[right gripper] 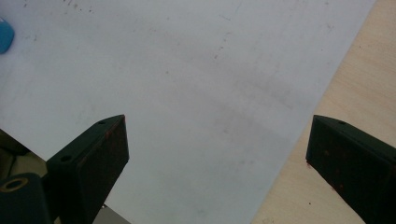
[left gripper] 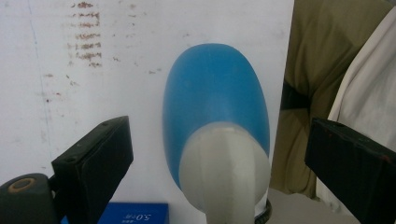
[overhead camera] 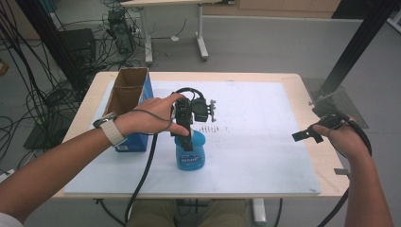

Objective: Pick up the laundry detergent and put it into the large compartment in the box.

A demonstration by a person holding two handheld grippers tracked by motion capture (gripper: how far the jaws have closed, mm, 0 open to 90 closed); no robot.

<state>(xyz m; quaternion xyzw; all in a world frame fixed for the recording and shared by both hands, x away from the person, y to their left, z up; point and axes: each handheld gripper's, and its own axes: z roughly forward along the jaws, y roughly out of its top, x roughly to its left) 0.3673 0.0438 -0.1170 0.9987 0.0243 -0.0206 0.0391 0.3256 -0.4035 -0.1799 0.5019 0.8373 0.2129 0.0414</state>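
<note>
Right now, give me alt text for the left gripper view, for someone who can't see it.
A blue plastic bottle with a white cap stands between the wide-open black jaws of the left tool, seen from above, with neither jaw touching it. It stands on a white board with brown smudges; a person's olive trousers are at right.

Your left gripper (overhead camera: 189, 137) is black and boxy, with a thick black cable looping off its top and trailing down past the table edge. Your right gripper (overhead camera: 307, 135) is black too, with a cable behind the hand. Each jaw is a flat black block with small screw holes and reddish scuffs. You wear a white-strapped watch (overhead camera: 109, 127) and olive trousers (overhead camera: 189, 215).
</note>
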